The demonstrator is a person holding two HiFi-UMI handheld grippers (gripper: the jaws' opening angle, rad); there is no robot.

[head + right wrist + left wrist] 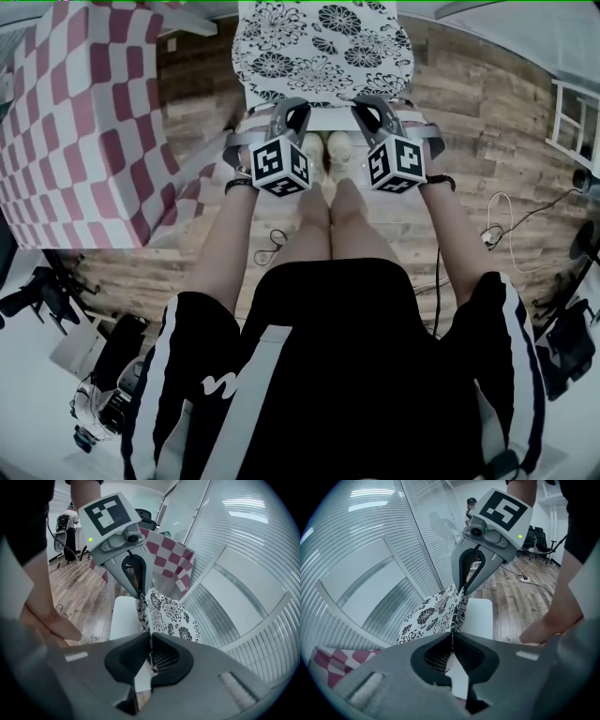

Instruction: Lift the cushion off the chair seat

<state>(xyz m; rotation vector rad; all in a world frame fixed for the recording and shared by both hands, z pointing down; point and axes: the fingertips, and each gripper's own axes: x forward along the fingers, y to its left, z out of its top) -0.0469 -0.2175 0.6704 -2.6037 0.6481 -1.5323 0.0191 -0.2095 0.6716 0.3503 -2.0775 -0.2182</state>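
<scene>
The cushion (323,45), white with black flowers, hangs by its near edge above the white chair seat (323,119). My left gripper (289,103) is shut on that edge at its left end, and my right gripper (368,101) is shut on its right end. In the left gripper view the jaws (452,637) pinch the fabric edge of the cushion (429,616), with the seat (480,616) below and the right gripper (463,591) further along the edge. The right gripper view shows its jaws (150,641) closed on the cushion (171,616), with the left gripper (140,594) beyond and the seat (124,616) underneath.
A red-and-white checkered cover (84,122) stands close on the left of the chair. Cables (506,225) lie on the wooden floor at right. Office chairs (572,337) and gear stand at the lower corners. A ribbed glass wall (370,573) runs behind the chair.
</scene>
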